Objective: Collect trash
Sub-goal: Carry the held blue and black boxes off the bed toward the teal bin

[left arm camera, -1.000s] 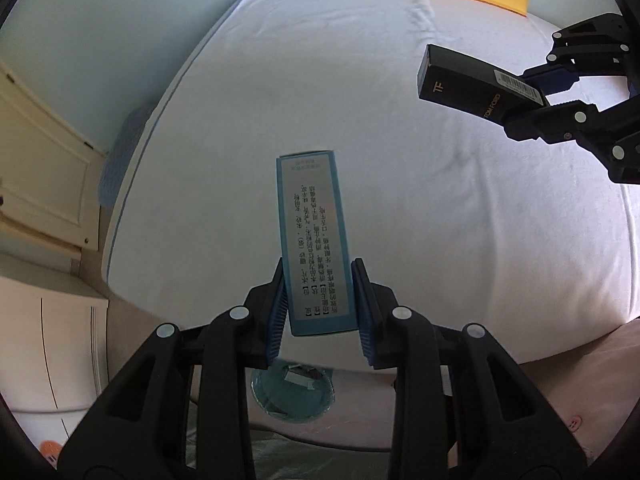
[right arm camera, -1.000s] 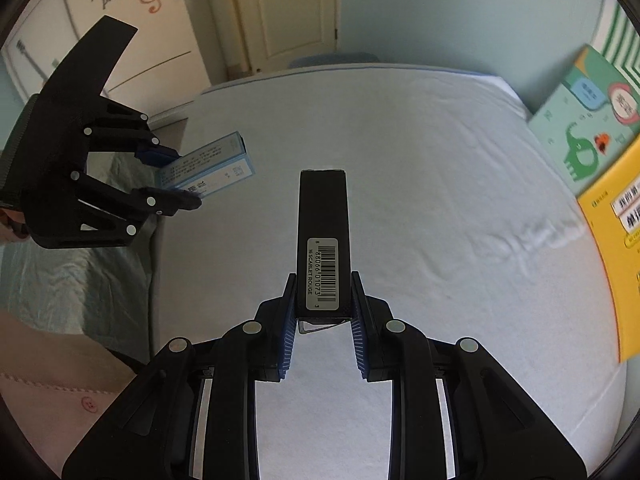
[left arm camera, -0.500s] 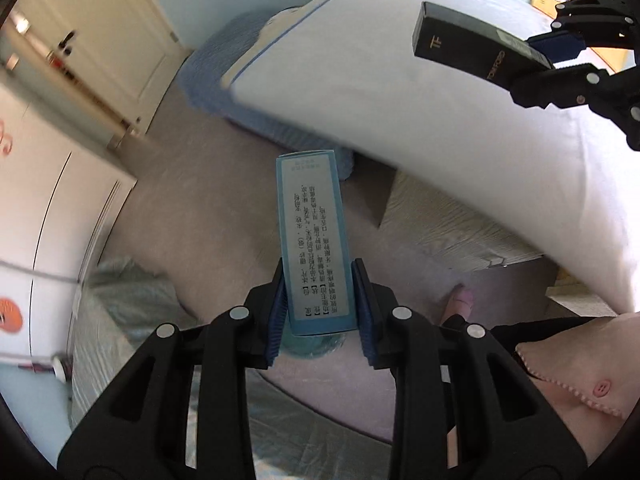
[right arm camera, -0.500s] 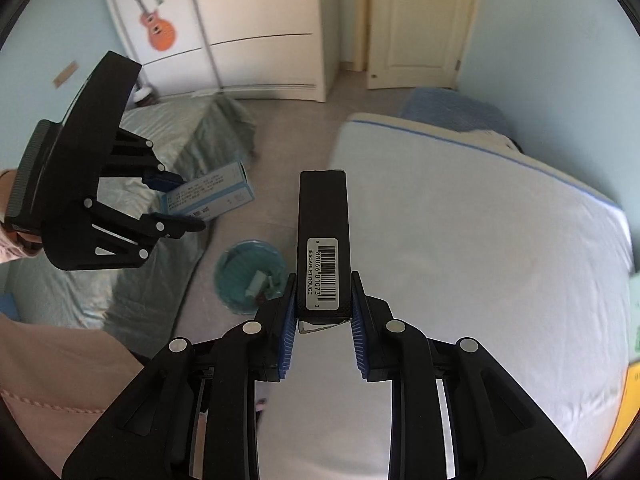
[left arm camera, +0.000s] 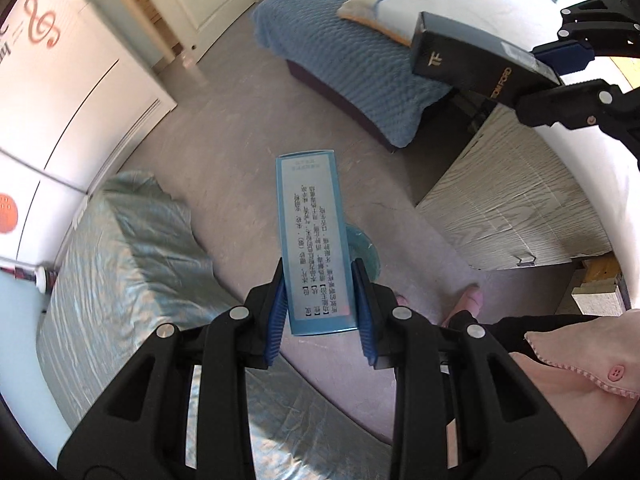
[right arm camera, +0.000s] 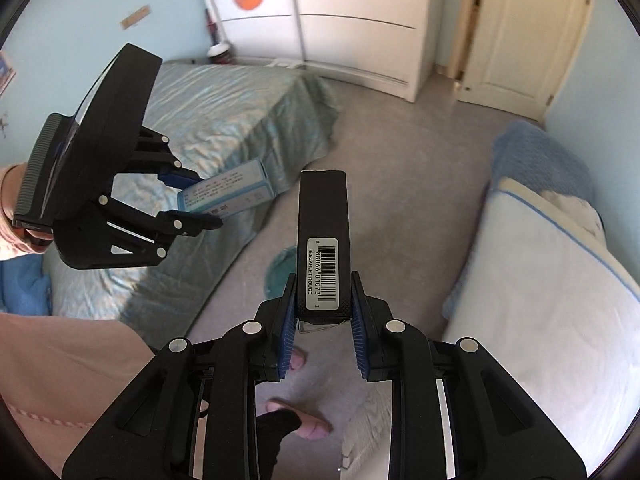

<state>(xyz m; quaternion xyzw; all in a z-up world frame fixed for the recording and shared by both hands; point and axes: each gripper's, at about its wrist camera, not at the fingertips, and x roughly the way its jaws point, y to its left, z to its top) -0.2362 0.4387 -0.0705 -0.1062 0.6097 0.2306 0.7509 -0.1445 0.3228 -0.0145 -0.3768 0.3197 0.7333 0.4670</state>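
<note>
My left gripper is shut on a light blue printed carton, which sticks out forward between the pads. My right gripper is shut on a long black box with a white barcode label. Both point down at the grey floor. A round teal bin sits on the floor just beyond the blue carton; in the right wrist view the bin shows left of the black box. The right gripper with the black box appears top right in the left wrist view. The left gripper holds the carton.
A low bed with a shiny teal cover lies to the left. A white mattress on a wood-look frame is on the right, with a blue blanket. White wardrobes and a door stand behind. The person's slippered feet are on the floor.
Both grippers swung off the white mattress toward the floor, and the teal bin came into view beneath them. Each keeps its box; the grips look unchanged.
</note>
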